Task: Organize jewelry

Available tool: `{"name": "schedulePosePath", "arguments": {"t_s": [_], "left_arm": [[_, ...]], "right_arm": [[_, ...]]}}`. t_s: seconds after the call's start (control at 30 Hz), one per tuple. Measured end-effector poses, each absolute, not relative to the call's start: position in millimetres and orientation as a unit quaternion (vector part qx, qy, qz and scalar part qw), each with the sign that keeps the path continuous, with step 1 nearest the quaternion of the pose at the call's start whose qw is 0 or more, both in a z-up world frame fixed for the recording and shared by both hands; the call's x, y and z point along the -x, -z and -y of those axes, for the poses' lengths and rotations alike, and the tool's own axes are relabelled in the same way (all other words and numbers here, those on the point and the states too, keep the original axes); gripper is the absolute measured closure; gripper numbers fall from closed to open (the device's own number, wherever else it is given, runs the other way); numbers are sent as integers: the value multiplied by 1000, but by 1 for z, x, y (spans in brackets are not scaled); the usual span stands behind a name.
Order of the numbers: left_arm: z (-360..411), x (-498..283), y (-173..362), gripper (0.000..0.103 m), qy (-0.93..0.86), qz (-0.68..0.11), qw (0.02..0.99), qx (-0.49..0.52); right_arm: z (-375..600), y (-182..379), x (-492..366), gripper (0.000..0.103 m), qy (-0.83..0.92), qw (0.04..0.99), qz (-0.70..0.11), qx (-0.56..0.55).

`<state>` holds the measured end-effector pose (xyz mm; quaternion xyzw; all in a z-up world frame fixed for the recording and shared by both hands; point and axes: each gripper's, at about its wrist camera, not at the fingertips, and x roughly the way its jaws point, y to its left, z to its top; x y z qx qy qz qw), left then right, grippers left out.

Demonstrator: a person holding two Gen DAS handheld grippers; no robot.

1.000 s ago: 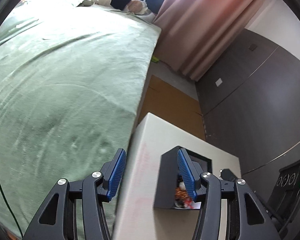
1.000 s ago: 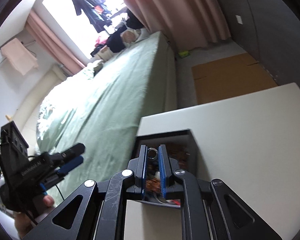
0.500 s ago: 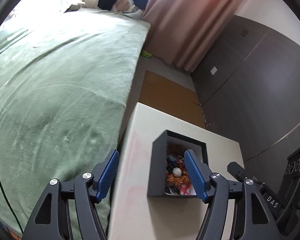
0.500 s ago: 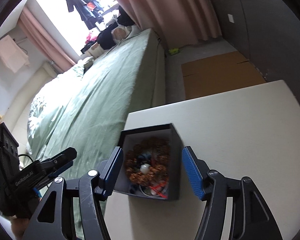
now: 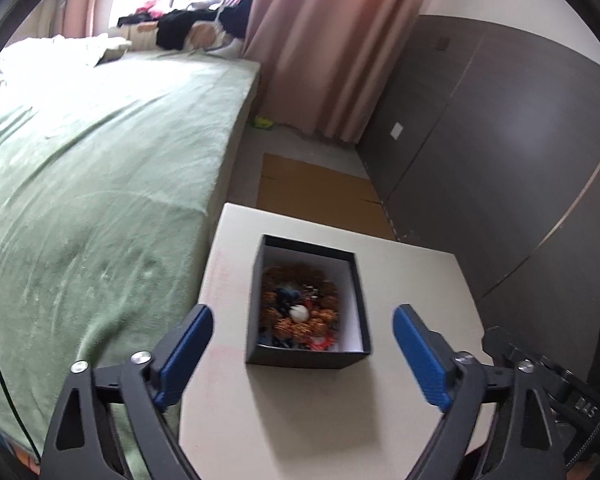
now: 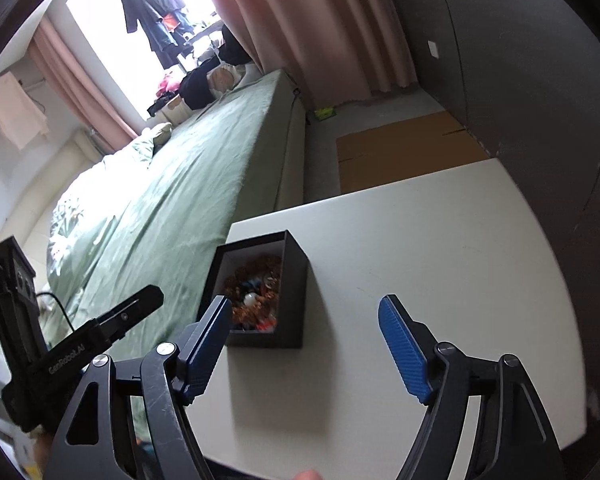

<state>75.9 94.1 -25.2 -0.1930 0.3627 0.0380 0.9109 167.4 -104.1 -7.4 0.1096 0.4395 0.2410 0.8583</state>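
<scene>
Black card formed the open box (image 5: 308, 354) seen from the left wrist, set on the pale bench (image 5: 412, 276) at twelve o'clock from the left gripper (image 5: 300, 346), whose blue fingers (image 5: 186, 344) were spread wide and empty. The box's long axis ran straight away between them. Jewelry (image 5: 298, 308) was heaped inside, blurred.

From the right wrist, the box (image 6: 292, 292) was found at eleven o'clock of the right gripper (image 6: 306, 340), equally spread and empty. Its left finger (image 6: 208, 346) hid the near corner. The left gripper was judged better aligned.
</scene>
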Motion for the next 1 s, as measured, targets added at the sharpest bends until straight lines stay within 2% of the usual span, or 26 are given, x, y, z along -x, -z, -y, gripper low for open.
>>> {"name": "schedulePosePath", "arguments": {"t_s": [0.1, 0.2, 0.53, 1.0], "left_arm": [[-82, -69, 20, 5, -35, -355, 916, 185], [-71, -63, 19, 4, -34, -354, 918, 175], [-44, -36, 8, 4, -33, -335, 933, 129], [-31, -19, -9, 1, -34, -287, 950, 121]], "right_arm": [[114, 0, -157, 5, -238, 868, -424, -100], [124, -7, -148, 0, -231, 878, -410, -88], [160, -29, -125, 0, -214, 901, -369, -73], [176, -37, -105, 0, -193, 909, -367, -38]]}}
